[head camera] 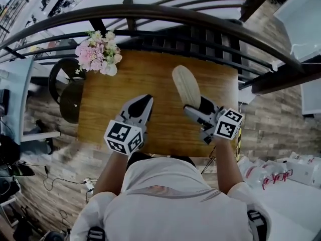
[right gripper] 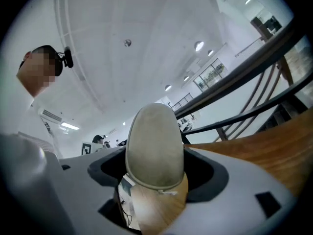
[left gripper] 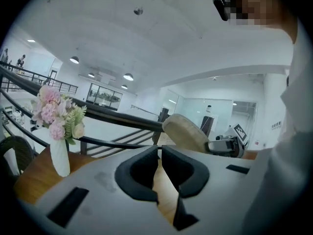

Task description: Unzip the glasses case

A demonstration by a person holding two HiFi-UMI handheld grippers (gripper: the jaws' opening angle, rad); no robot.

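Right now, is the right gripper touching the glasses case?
Touching. In the right gripper view, the right gripper clamps the glasses case between its jaws.

We found a wooden tabletop (head camera: 150, 74) set close against a curved dark railing (head camera: 165, 10). At its far left corner a white vase (left gripper: 59, 156) stood upright, holding pink and cream flowers (head camera: 98, 53). Just past that corner a dark, round-backed chair (head camera: 70, 102) sat on the wood-plank floor (head camera: 281, 117). To the left, we saw loose cables (head camera: 52, 182) trailing across the boards. To the right, white plastic bags (head camera: 281, 172) with red print lay heaped together. Beyond the railing the hall was white and open, and round ceiling lamps (left gripper: 128, 76) glowed overhead.
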